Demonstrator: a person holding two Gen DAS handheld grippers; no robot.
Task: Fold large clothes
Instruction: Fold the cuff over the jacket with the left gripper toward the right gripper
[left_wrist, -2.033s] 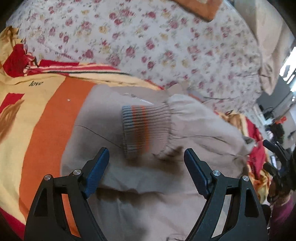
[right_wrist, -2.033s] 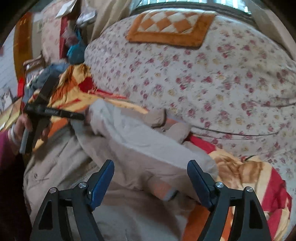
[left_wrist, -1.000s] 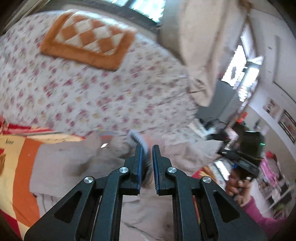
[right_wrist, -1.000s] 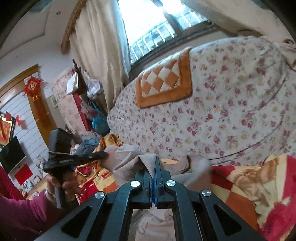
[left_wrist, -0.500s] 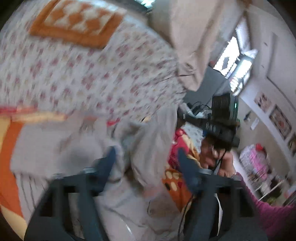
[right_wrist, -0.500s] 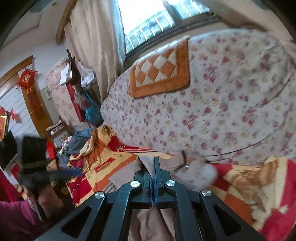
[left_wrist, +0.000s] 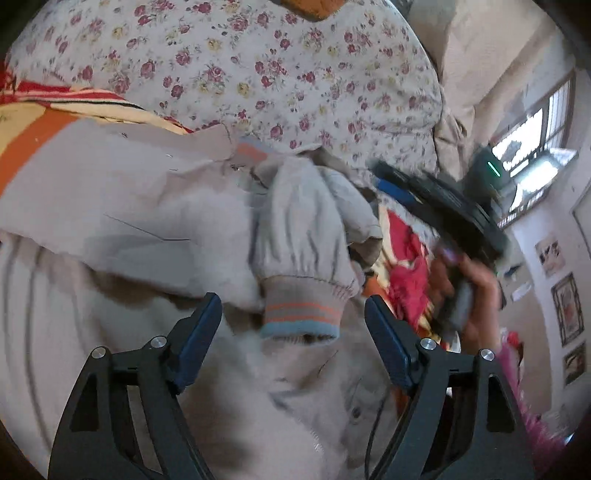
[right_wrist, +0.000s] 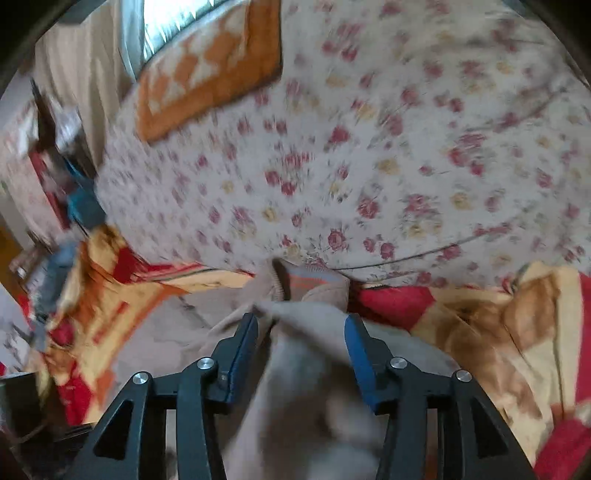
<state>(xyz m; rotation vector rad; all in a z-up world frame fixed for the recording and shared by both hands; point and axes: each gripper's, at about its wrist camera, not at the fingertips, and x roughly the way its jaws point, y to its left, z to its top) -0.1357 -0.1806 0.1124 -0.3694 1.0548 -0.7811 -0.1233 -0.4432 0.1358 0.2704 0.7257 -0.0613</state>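
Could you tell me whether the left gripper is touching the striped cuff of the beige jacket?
Apart. The left wrist view shows the left gripper open, its jaws having just opened, with jacket fabric visible on either side of the striped cuff between cuff and pads.

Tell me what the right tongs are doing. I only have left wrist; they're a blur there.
Observer: The right tongs are open; the jaws have just been opening. A fold of the beige jacket lies between them, not pinched.
Operator: Where do they point?
Observer: At a striped cuff lying just beyond the fingertips, at the foot of the floral quilt.
Operator: Anything on that quilt?
Observer: An orange checkered cushion near its top, below the window.
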